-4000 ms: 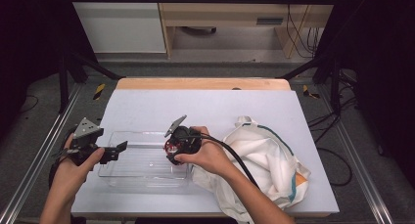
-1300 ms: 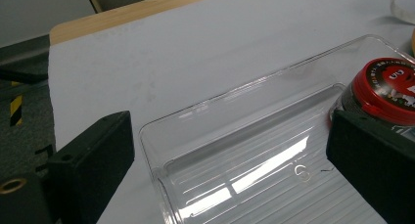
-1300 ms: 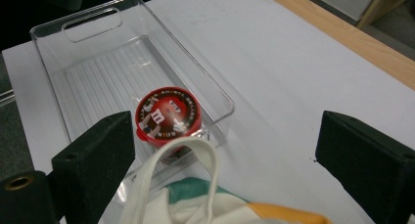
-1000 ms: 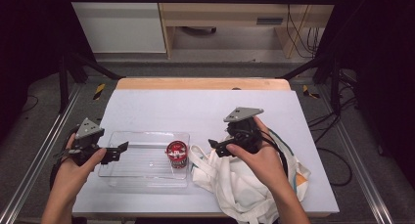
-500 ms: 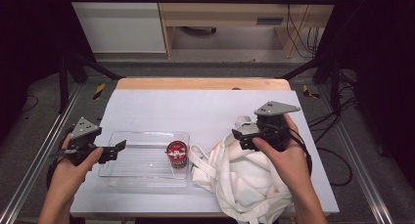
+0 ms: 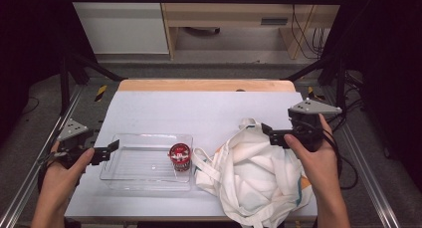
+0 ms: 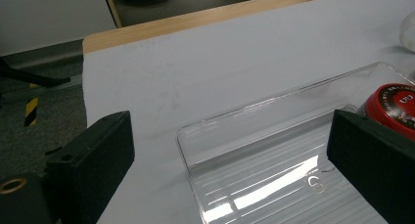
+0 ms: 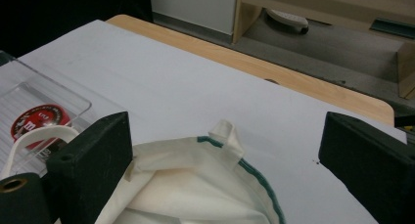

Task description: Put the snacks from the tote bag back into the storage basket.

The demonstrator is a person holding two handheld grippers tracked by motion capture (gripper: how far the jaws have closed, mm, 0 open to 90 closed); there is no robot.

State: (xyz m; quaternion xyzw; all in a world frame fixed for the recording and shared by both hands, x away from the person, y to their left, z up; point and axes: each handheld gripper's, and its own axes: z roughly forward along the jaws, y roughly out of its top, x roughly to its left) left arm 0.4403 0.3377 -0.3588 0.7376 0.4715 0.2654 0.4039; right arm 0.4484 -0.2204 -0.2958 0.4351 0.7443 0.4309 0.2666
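Note:
A clear plastic tray (image 6: 134,164) lies on the white table at front left. At its right end a red-lidded can (image 6: 179,157) stands upright. My left gripper (image 6: 107,152) is open at the tray's left end, and the tray's corner (image 7: 195,150) lies between its wide jaws, with the can (image 7: 394,104) beyond the right jaw. A crumpled white cloth bag (image 6: 251,175) with green trim lies right of the tray. My right gripper (image 6: 271,135) hovers open over the bag's upper right edge, holding nothing. Its own view looks over the bag (image 8: 195,190) toward the can (image 8: 36,120).
The white tabletop (image 6: 199,108) has a wooden strip (image 6: 206,85) along its far edge. One bag handle (image 6: 201,161) loops against the tray's right end beside the can. Metal frame rails (image 6: 366,163) run along both sides of the table.
My right gripper has let go of the can in the tray and moved right and a little back, over the bag's far side. The left gripper has stayed at the tray's left end.

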